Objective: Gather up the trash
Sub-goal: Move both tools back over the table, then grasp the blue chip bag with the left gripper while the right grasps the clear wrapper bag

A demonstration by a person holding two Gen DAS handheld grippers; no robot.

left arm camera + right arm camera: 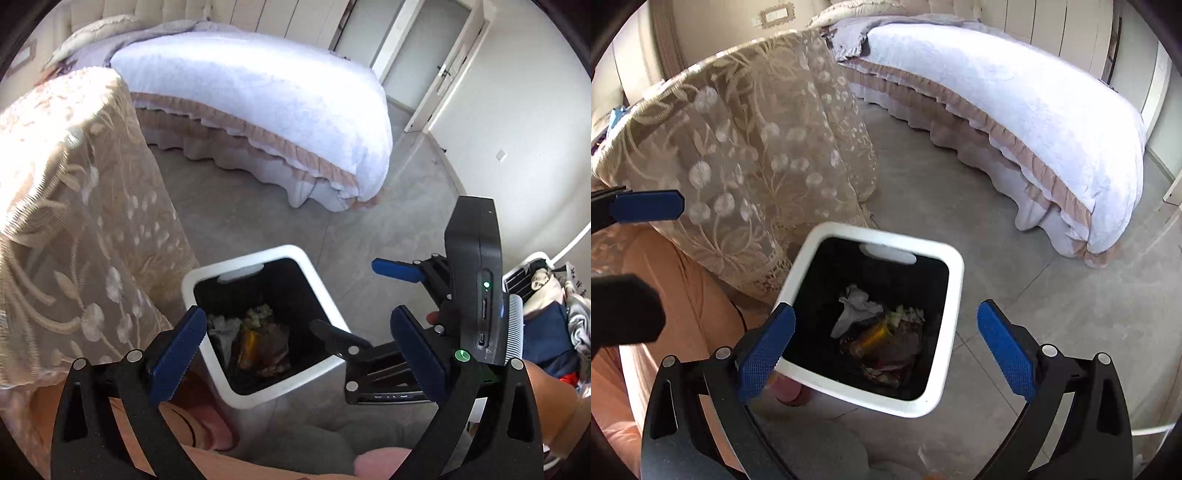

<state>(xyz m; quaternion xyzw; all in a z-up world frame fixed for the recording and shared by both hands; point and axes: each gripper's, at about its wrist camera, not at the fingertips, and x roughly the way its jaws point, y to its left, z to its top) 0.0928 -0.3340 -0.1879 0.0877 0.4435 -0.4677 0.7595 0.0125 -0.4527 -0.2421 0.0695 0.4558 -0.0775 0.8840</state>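
Note:
A white square trash bin (325, 306) with a black liner stands on the grey floor; it also shows in the right wrist view (945, 258). Inside lies trash (879, 332): crumpled white paper, an amber bottle and wrappers, also seen in the left wrist view (255, 339). My left gripper (295, 347) is open and empty above the bin. My right gripper (886, 343) is open and empty above the bin; it shows from the side in the left wrist view (397, 271). A left gripper fingertip (646, 205) shows at the left edge of the right wrist view.
A table draped in beige lace cloth (74, 206) stands left of the bin. A bed with a white cover (1015, 103) lies beyond. A basket of clothes (546, 306) is at the right. A door (424, 48) is at the far wall.

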